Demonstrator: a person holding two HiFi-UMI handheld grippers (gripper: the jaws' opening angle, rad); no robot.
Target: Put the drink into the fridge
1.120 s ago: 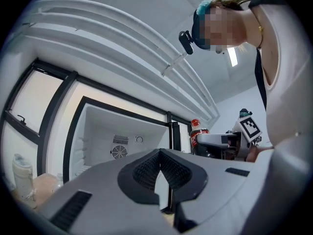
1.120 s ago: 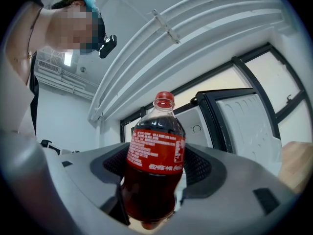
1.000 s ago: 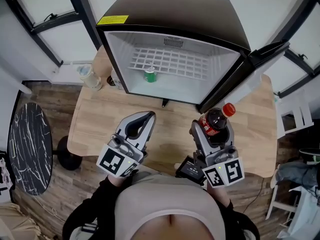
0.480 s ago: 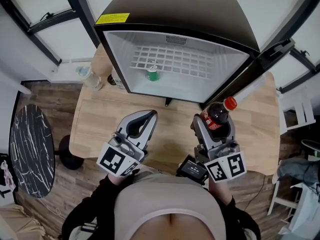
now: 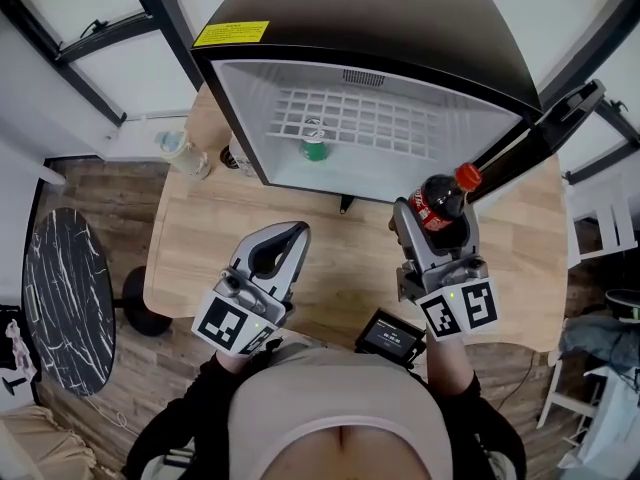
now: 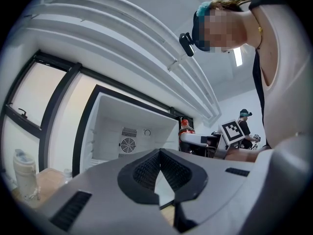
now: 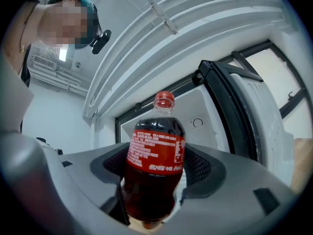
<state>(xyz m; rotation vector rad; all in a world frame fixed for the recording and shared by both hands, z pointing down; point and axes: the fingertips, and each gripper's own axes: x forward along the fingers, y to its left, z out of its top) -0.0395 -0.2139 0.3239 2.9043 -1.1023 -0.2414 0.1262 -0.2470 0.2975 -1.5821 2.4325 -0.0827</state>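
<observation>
While one can (image 5: 314, 149) stands, one cola (image 5: 441, 201) (clamped) hovers

at twelve o'clock in the head view, a fridge (image 5: 380, 18) with a glossy dark top. its inside looks like smooth white plastic, with a white coated wire shelf (image 5: 400, 128). a green can (image 5: 314, 148) inside has a shiny metal top. the table (image 5: 200, 238) is pale matt wood with fine grain. at nine o'clock, a round top (image 5: 60, 298) of black stone veined white. the left gripper (image 5: 290, 233) and right gripper (image 5: 437, 218) are matt grey plastic with dark ribbed pads (image 6: 146, 170). the cola bottle (image 7: 155, 155) is clear glossy plastic with a smooth red label. at six o'clock, soft beige cloth.
</observation>
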